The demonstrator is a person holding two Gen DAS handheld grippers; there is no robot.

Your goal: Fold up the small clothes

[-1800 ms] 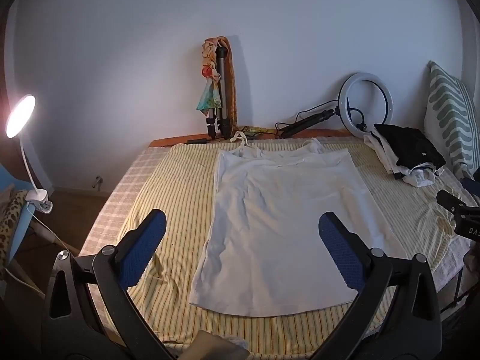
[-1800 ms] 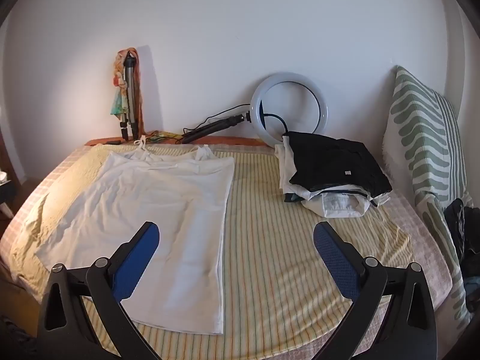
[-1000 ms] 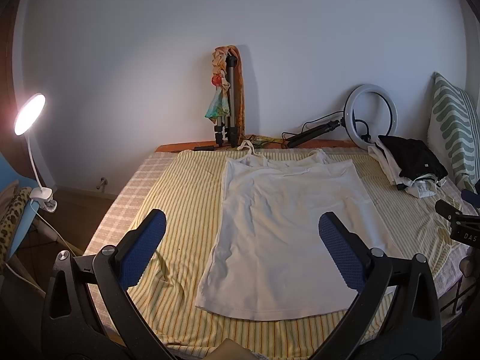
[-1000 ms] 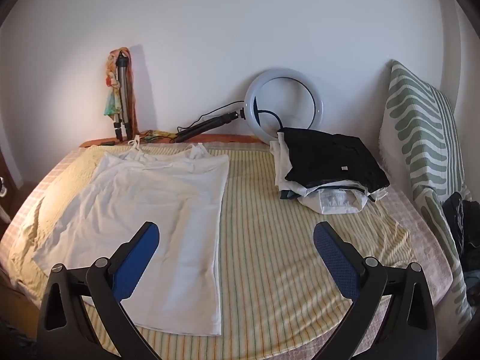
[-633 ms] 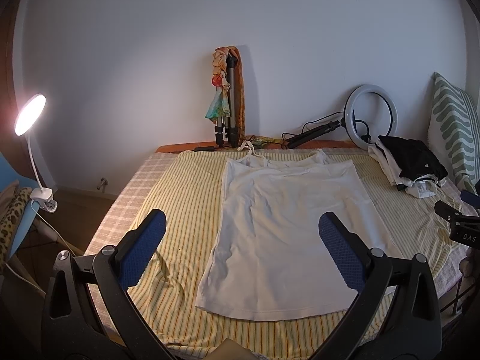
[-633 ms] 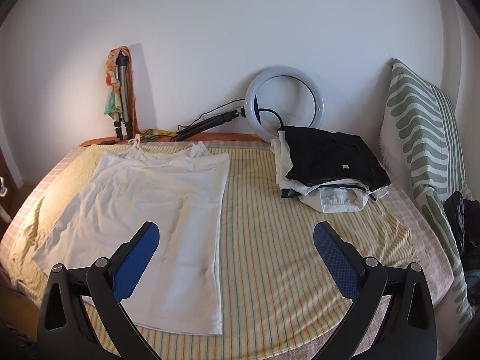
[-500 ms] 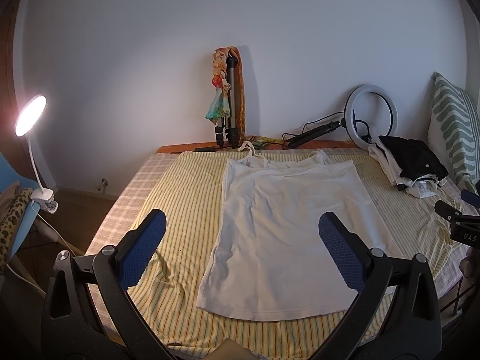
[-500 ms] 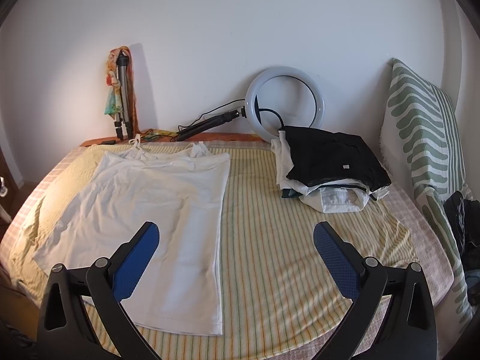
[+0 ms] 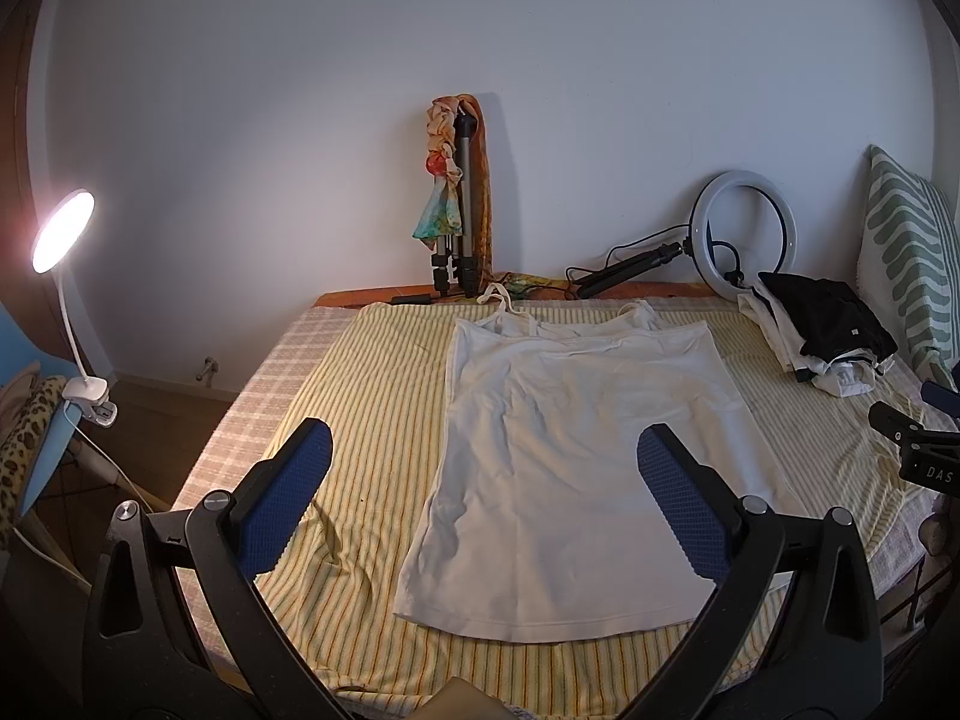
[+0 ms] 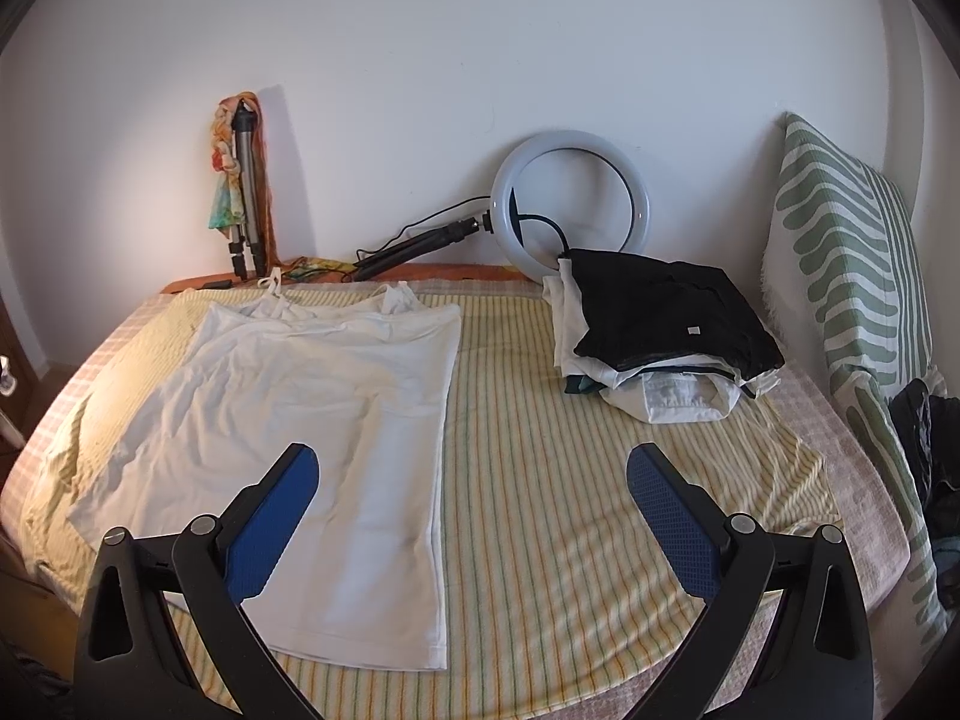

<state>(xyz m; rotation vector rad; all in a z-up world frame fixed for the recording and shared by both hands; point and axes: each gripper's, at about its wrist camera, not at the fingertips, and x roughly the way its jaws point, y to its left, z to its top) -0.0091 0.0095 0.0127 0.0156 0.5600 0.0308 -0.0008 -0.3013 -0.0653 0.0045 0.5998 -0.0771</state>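
A white camisole top [image 9: 576,450] [image 10: 288,420] lies spread flat on the striped yellow bedspread [image 9: 372,396] [image 10: 570,480], straps toward the wall and hem toward me. My left gripper [image 9: 480,468] hovers open above the near part of the top, holding nothing. My right gripper [image 10: 471,480] is also open and empty, hanging over the top's right edge and the bare bedspread beside it. Part of the right gripper's black body [image 9: 918,450] shows at the right of the left wrist view.
A stack of folded dark and white clothes [image 10: 660,330] [image 9: 822,336] sits at the back right of the bed. A ring light [image 10: 570,204], a tripod with cloth [image 9: 456,204] and cables stand against the wall. A green patterned pillow [image 10: 852,276] leans at right; a lit clip lamp [image 9: 63,234] stands left.
Both grippers drew back and rose a little from the bed in the first second, then held still. The top has not moved.
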